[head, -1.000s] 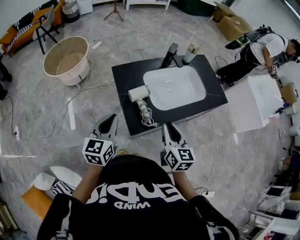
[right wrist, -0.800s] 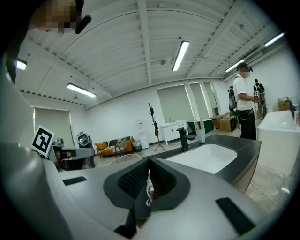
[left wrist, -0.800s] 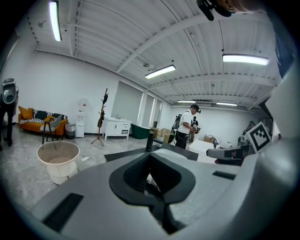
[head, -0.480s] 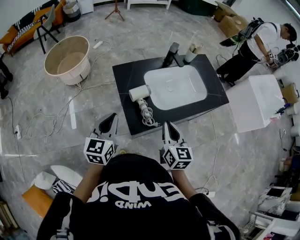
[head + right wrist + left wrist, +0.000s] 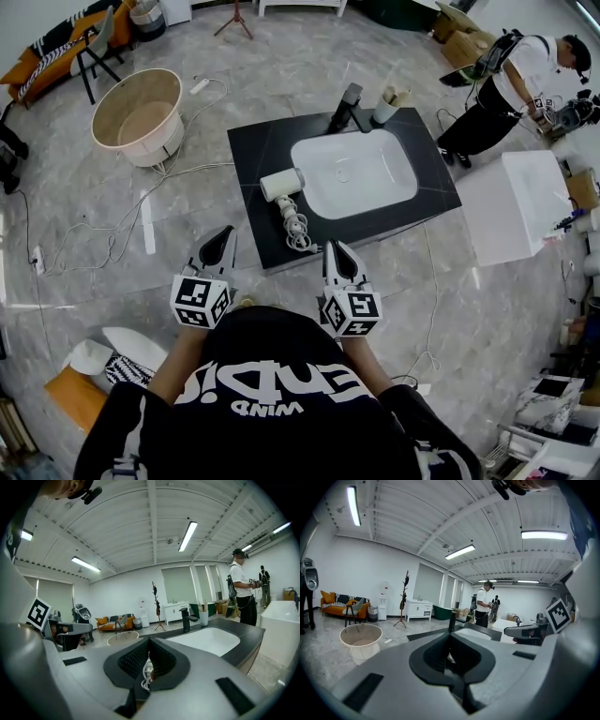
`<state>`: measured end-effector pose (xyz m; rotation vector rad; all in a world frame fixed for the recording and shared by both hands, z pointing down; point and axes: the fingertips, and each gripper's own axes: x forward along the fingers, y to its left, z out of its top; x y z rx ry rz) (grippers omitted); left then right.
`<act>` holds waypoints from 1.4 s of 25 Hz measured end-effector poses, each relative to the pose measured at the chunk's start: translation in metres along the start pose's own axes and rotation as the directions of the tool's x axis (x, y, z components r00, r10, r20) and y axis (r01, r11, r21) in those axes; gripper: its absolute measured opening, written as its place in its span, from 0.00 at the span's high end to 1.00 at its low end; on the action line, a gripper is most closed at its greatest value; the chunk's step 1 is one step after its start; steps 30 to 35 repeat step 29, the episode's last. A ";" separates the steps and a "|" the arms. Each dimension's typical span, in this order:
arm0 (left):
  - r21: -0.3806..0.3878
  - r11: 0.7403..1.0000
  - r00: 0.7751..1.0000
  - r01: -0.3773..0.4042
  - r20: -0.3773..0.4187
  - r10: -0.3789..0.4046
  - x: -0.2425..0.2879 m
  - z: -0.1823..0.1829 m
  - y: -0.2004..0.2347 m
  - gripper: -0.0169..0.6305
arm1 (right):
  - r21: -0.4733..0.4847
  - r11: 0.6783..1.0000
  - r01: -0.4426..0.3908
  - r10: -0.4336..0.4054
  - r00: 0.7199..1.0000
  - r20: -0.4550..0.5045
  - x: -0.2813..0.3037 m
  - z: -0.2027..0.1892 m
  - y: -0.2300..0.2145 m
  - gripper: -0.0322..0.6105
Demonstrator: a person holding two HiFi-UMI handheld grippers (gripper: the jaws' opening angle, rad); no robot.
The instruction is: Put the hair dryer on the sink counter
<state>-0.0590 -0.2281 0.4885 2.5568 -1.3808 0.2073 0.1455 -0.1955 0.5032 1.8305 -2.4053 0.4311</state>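
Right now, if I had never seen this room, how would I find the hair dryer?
Find the black counter in the middle of the grey floor, with a white sink in it. The hair dryer lies on the counter beside the sink's left edge in the head view. Only it trails a coiled cord; the tap and cup stand at the far edge.

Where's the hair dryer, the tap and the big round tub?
hair dryer (image 5: 280, 185): head view, on its white barrel.
tap (image 5: 345, 106): head view, on its dark body.
round tub (image 5: 157, 150): head view, on its outer wall.
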 end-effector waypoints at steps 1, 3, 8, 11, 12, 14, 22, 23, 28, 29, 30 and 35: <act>-0.001 1.000 1.000 -0.003 0.000 0.003 0.000 0.000 0.001 0.96 | -0.003 1.000 0.001 -0.001 1.000 -0.001 0.000 0.000 0.000 0.91; -0.002 1.000 1.000 -0.009 0.000 0.009 -0.001 0.000 0.002 0.96 | -0.006 1.000 0.004 -0.004 1.000 -0.001 -0.001 0.000 -0.001 0.91; -0.005 1.000 1.000 -0.018 -0.005 0.018 0.000 -0.001 0.004 0.96 | -0.003 1.000 0.000 0.000 1.000 -0.004 0.000 -0.001 -0.002 0.91; -0.005 1.000 1.000 -0.020 -0.007 0.020 0.000 -0.002 0.004 0.96 | -0.006 1.000 -0.005 0.005 1.000 -0.005 0.000 -0.001 -0.002 0.91; -0.006 1.000 1.000 -0.021 -0.008 0.021 0.000 -0.002 0.004 0.96 | -0.007 1.000 -0.007 0.006 1.000 -0.005 0.000 -0.001 -0.002 0.91; -0.010 1.000 1.000 -0.023 -0.008 0.023 -0.001 -0.003 0.004 0.96 | -0.008 1.000 -0.010 0.010 1.000 -0.009 0.001 -0.002 -0.002 0.91; -0.021 0.999 1.000 -0.025 -0.011 0.025 -0.001 -0.003 0.005 0.96 | -0.012 0.999 -0.030 0.030 0.999 -0.025 0.005 -0.005 0.003 0.91; -0.020 1.000 1.000 -0.024 -0.011 0.024 -0.002 -0.003 0.005 0.96 | -0.012 0.999 -0.033 0.033 0.999 -0.026 0.005 -0.005 0.004 0.91; -0.021 1.000 1.000 -0.023 -0.013 0.023 -0.004 -0.004 0.004 0.96 | -0.010 0.999 -0.042 0.042 0.999 -0.031 0.004 -0.007 0.009 0.91; -0.022 1.000 1.000 -0.023 -0.013 0.023 -0.005 -0.005 0.004 0.96 | -0.010 0.999 -0.044 0.043 0.999 -0.032 0.004 -0.008 0.010 0.91; -0.022 1.000 1.000 -0.023 -0.013 0.023 -0.005 -0.005 0.004 0.96 | -0.010 0.999 -0.044 0.043 0.999 -0.032 0.004 -0.008 0.010 0.91; -0.022 1.000 1.000 -0.023 -0.013 0.023 -0.005 -0.005 0.004 0.96 | -0.010 0.999 -0.044 0.043 0.999 -0.032 0.004 -0.008 0.010 0.91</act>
